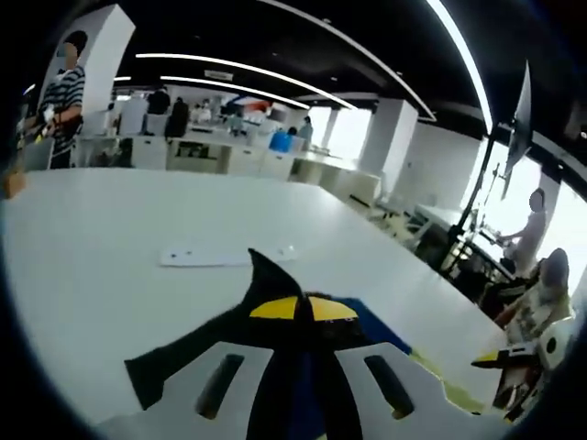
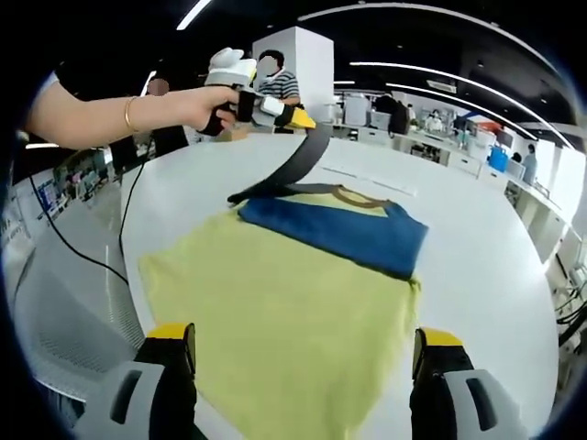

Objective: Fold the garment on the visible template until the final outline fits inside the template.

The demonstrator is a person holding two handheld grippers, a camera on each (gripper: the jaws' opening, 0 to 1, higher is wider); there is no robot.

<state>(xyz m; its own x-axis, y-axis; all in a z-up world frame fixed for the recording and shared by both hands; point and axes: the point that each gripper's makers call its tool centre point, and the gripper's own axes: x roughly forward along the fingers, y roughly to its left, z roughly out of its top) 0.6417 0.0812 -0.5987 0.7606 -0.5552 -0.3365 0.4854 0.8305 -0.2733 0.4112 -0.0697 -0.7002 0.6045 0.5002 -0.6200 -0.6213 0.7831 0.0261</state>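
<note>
In the right gripper view, the right tongs (image 2: 298, 353) stand released, their yellow-tipped black jaws spread wide at 7 and 5 o'clock over the near hem of a soft yellow T-shirt with dark blue sleeves and a brown neckband (image 2: 293, 302). The garment lies flat on the smooth white bench (image 2: 477, 229), its matte fabric lightly wrinkled; the blue part (image 2: 335, 234) is folded as a band across the upper chest, toward 12 o'clock. No template outline can be made out under the cloth. Beyond it, at 11 o'clock, a bare hand with a gold bangle (image 2: 197, 108) holds the left tongs (image 2: 304, 120), clenched on a dark sleeve (image 2: 293, 165) drawn up off the bench into a taut curved strip.

In the left gripper view, the left tongs (image 1: 304, 309) show yellow tips pressed together on that dark cloth (image 1: 266, 293), which rises to a point at 12 o'clock. A thin white flat sheet (image 1: 225, 255) lies farther out on the bench (image 1: 92, 275). Past the bench, people (image 1: 64, 101) stand among white office desks under long ceiling light strips.
</note>
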